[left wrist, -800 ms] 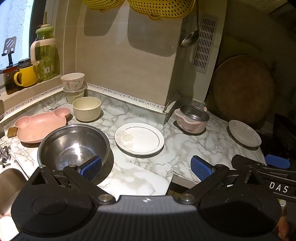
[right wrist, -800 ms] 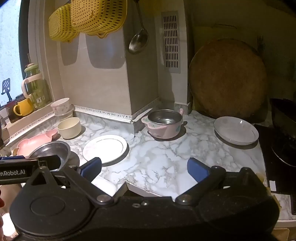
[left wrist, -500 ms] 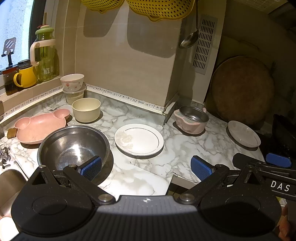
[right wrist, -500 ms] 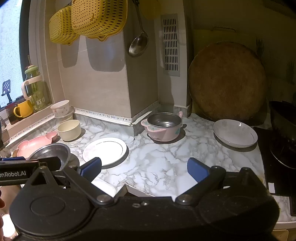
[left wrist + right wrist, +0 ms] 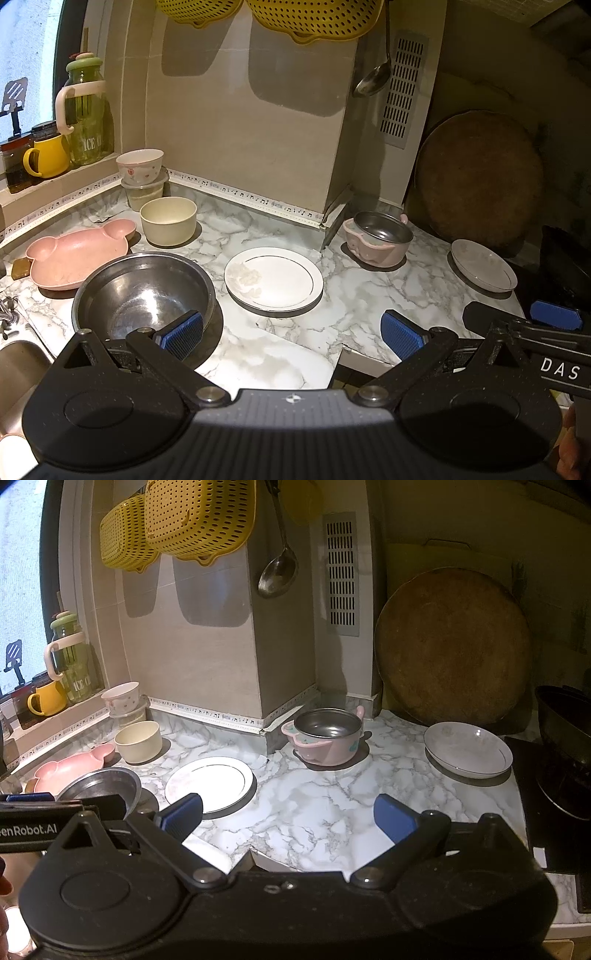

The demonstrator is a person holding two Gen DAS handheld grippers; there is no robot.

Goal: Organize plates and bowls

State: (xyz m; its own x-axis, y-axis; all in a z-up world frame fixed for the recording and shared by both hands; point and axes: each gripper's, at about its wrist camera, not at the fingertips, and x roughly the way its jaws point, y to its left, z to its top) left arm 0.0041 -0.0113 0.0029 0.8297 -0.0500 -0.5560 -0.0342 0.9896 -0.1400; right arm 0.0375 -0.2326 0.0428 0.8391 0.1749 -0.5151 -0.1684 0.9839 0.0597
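Note:
On the marble counter [image 5: 354, 295] lie a white gold-rimmed plate [image 5: 273, 277], a big steel bowl [image 5: 144, 291], a cream bowl [image 5: 168, 220], a pink bear-shaped plate [image 5: 74, 254], a pink pot with steel liner [image 5: 380, 236] and a shallow white dish [image 5: 484, 269]. A floral bowl [image 5: 139, 166] is stacked on a clear tub. My left gripper [image 5: 291, 332] is open and empty above the counter's front edge. My right gripper [image 5: 288, 816] is open and empty, the white plate [image 5: 208, 782], the pink pot [image 5: 327, 740] and the white dish [image 5: 467, 749] ahead of it.
A round wooden board [image 5: 452, 646] leans on the back wall. A dark wok [image 5: 565, 720] sits on the stove at right. Yellow colanders [image 5: 184, 520] and a ladle [image 5: 279, 572] hang above. A jug [image 5: 86, 114] and a yellow mug [image 5: 48, 157] stand on the sill. A sink [image 5: 18, 365] is at lower left.
Both grippers have drawn back and up slightly, so the dishes sit a little lower and farther in view. Nothing on the counter has moved.

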